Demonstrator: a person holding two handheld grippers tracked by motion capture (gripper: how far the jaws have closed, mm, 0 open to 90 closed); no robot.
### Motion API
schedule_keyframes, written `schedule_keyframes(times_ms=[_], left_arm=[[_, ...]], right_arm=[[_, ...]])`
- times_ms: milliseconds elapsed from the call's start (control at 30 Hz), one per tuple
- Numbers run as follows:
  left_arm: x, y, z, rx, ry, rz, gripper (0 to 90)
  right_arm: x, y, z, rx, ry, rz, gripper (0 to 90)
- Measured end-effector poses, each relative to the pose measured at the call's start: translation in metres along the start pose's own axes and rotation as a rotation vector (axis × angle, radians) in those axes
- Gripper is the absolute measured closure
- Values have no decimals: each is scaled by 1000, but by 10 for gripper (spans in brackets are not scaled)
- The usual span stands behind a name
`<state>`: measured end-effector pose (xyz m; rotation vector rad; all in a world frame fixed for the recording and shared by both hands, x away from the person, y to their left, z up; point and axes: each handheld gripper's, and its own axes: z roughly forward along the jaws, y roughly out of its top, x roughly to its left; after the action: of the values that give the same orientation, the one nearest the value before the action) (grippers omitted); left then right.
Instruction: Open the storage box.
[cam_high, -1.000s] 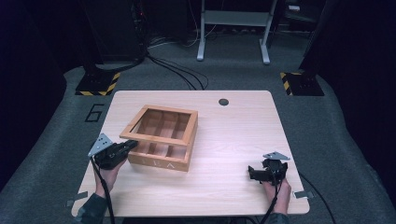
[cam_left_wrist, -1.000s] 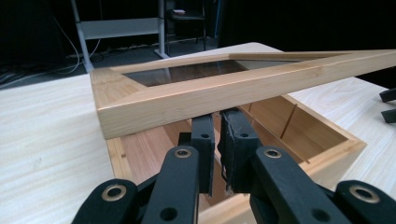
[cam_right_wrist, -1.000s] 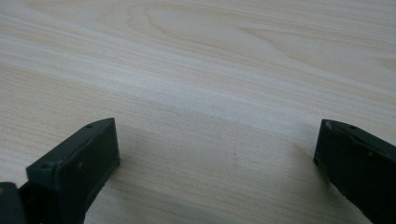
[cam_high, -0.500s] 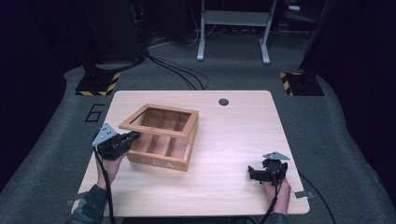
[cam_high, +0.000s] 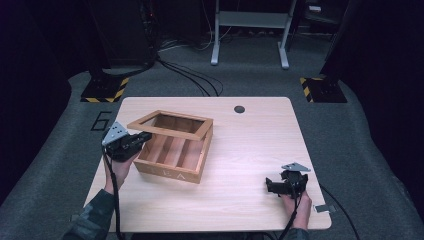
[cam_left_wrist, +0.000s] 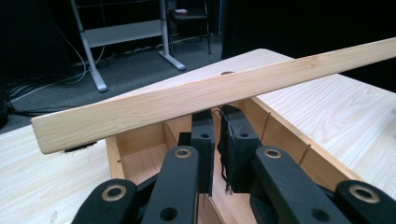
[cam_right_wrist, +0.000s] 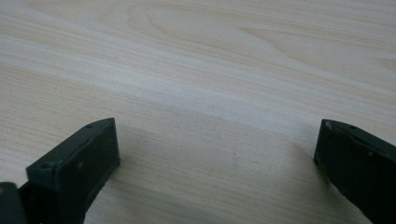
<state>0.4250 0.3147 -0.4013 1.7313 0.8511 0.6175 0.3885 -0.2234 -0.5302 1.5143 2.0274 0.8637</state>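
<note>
Toward twelve o'clock on the table (cam_high: 250, 150) we see a small dark disc (cam_high: 239, 109), well apart from the wooden box (cam_high: 172, 159). At nine o'clock our left gripper (cam_high: 144, 137) pinches the near edge of the box's framed lid (cam_high: 172, 126), tilted up above the compartments. At five o'clock our right gripper (cam_high: 270, 185) rests with jaws spread, nothing between them

Pale wooden box (cam_high: 172, 150), black fingers (cam_left_wrist: 205, 140)
</note>
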Motion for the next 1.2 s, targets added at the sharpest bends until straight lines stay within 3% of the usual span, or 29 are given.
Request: schedule_keyframes(times_ms=[367, 500, 1200], left_arm=[[12, 20, 11, 28, -2, -15, 836], [14, 26, 15, 46, 3, -1, 836], [25, 61, 33, 67, 10, -6, 836]], right_arm=[[0, 0, 0, 0, 0, 1, 0], [0, 0, 0, 0, 0, 1, 0], [0, 0, 0, 0, 0, 0, 0]])
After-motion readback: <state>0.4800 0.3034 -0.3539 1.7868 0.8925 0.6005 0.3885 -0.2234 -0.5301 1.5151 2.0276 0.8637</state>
